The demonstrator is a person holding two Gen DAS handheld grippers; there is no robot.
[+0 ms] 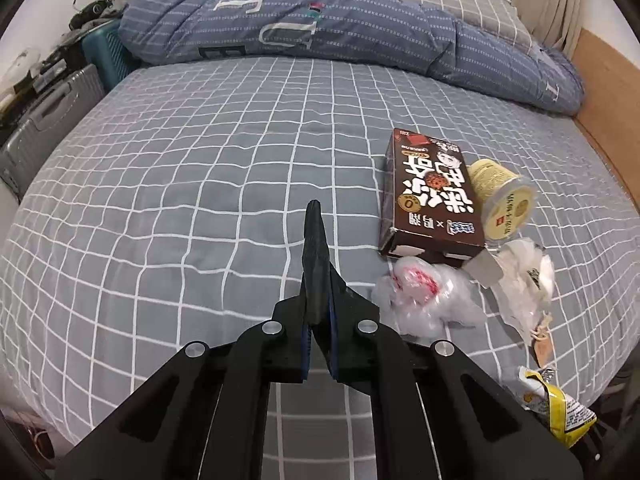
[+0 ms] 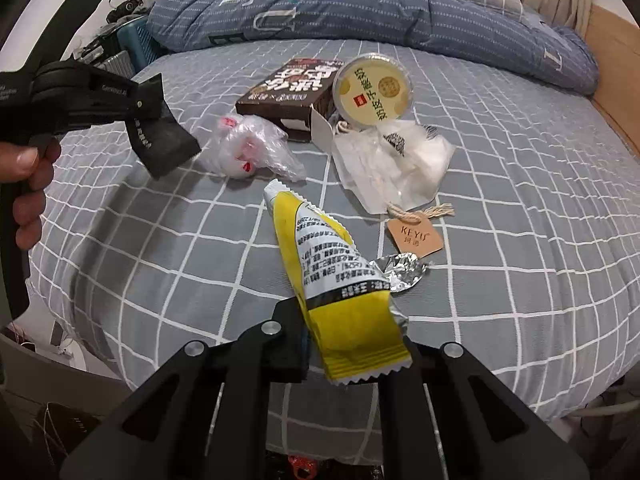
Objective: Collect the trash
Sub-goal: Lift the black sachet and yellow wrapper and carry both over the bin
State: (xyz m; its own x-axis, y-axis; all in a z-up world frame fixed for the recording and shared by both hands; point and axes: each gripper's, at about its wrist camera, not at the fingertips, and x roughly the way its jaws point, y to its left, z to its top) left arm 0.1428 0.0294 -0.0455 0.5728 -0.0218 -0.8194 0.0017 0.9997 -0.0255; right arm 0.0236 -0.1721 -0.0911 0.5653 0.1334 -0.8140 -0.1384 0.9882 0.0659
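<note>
My right gripper [image 2: 320, 312] is shut on a yellow snack wrapper [image 2: 332, 276] and holds it above the bed; the wrapper also shows in the left wrist view [image 1: 560, 404]. My left gripper [image 1: 314, 216] is shut and empty above the sheet, left of the trash; it also shows in the right wrist view [image 2: 168, 148]. On the bed lie a brown cookie box [image 1: 428, 196], a yellow round tub [image 1: 500, 196], a crumpled clear bag with red print [image 1: 420, 292] and white plastic wrapping [image 1: 524, 280] with a brown tag [image 2: 416, 236].
A blue quilt [image 1: 320, 24] lies bunched across the far end of the grey checked bed [image 1: 180, 184]. A grey suitcase [image 1: 44, 120] and a teal one stand at the left. A wooden wall panel [image 1: 608, 80] runs along the right side.
</note>
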